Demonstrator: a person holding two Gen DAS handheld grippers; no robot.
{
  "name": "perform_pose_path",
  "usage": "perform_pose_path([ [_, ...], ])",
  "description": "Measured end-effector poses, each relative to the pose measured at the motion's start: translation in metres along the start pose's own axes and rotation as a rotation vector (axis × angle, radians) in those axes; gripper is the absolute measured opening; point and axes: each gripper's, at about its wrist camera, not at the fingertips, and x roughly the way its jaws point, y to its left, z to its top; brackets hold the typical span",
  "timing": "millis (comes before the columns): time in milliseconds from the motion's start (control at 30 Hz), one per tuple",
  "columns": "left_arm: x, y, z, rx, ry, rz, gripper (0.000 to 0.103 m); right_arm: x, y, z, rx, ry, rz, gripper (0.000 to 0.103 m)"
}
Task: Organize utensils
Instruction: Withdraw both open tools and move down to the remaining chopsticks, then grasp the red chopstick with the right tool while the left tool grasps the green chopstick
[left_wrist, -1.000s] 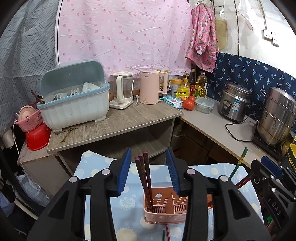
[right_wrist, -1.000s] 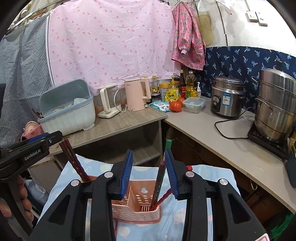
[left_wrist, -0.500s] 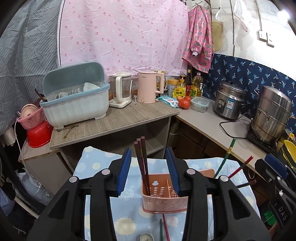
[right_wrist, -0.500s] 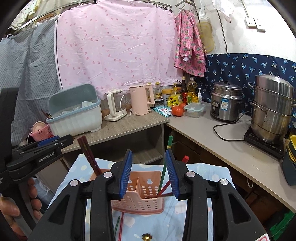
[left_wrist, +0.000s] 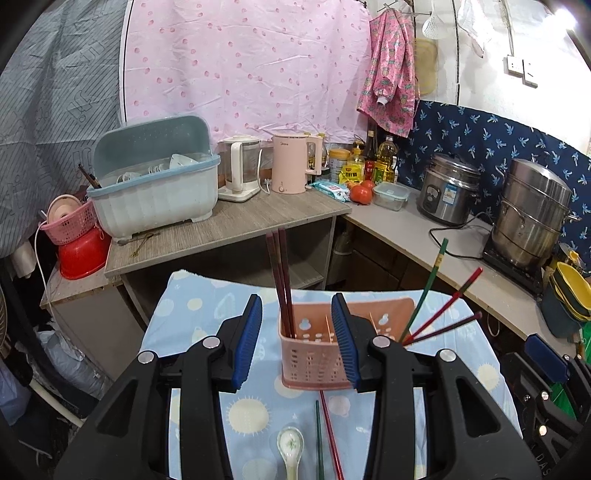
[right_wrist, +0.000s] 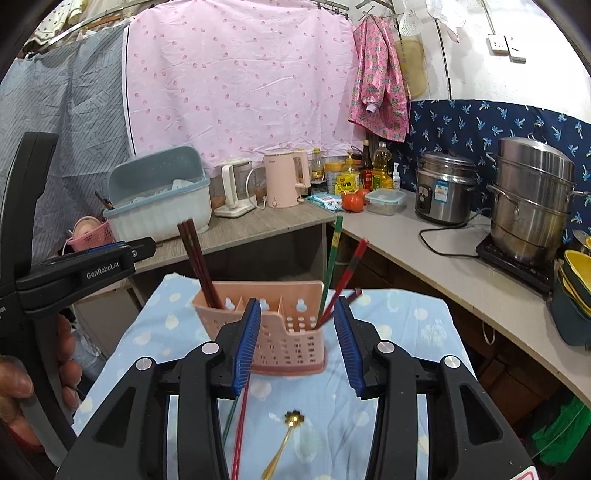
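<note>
A pink utensil caddy (left_wrist: 314, 350) (right_wrist: 280, 343) stands on a blue patterned cloth (left_wrist: 195, 317). Dark brown chopsticks (left_wrist: 280, 280) (right_wrist: 197, 262) lean in its left compartment. A green, a red and a dark chopstick (left_wrist: 443, 295) (right_wrist: 341, 273) fan out of its right one. My left gripper (left_wrist: 295, 301) is open just short of the caddy and holds nothing. My right gripper (right_wrist: 297, 302) is also empty, and its jaws are opening. On the cloth near me lie a white ceramic spoon (left_wrist: 291, 446), a gold spoon (right_wrist: 284, 439), a loose green chopstick (left_wrist: 318, 439) and a loose red one (left_wrist: 330, 435).
Behind the cloth stands a wooden counter (left_wrist: 229, 232) with a blue dish rack (left_wrist: 155, 192) and two kettles (left_wrist: 291, 166). A rice cooker (left_wrist: 447, 192) and a steel steamer pot (left_wrist: 532, 214) sit on the right-hand counter. A hand (right_wrist: 22, 384) grips the left tool.
Both grippers have drawn back from the caddy, so the spoons and loose chopsticks on the cloth have come into view. The right jaws stand slightly wider.
</note>
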Motion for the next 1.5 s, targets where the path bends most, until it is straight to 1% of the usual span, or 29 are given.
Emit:
perform_pose_path([
  [367,-0.003,-0.005,-0.048,0.004,0.085,-0.009,0.037,-0.008,-0.004,-0.049,0.009,0.093,-0.001,0.041],
  [533,0.000,-0.004,-0.071,-0.004,0.130,-0.002,0.037,-0.008,-0.001,-0.069,-0.011,0.125,-0.013,0.041],
  [700,0.005,-0.001,-0.094,-0.006,0.179,0.015,0.037,-0.005,0.000,-0.088,-0.008,0.169,-0.002,0.041],
  [867,0.008,0.007,-0.121,-0.007,0.226,0.027,0.037,-0.002,0.001,-0.109,-0.008,0.216,0.005,0.041],
  [1033,0.013,0.021,-0.157,-0.017,0.295,0.048,0.037,0.000,0.005,-0.133,-0.020,0.268,0.007,0.041],
  [1300,0.019,0.034,-0.210,-0.027,0.403,0.062,0.037,0.011,0.021,-0.169,-0.039,0.359,0.045,0.041],
  [1500,0.016,0.039,-0.232,-0.025,0.435,0.060,0.037,0.020,0.043,-0.184,-0.076,0.400,0.083,0.041],
])
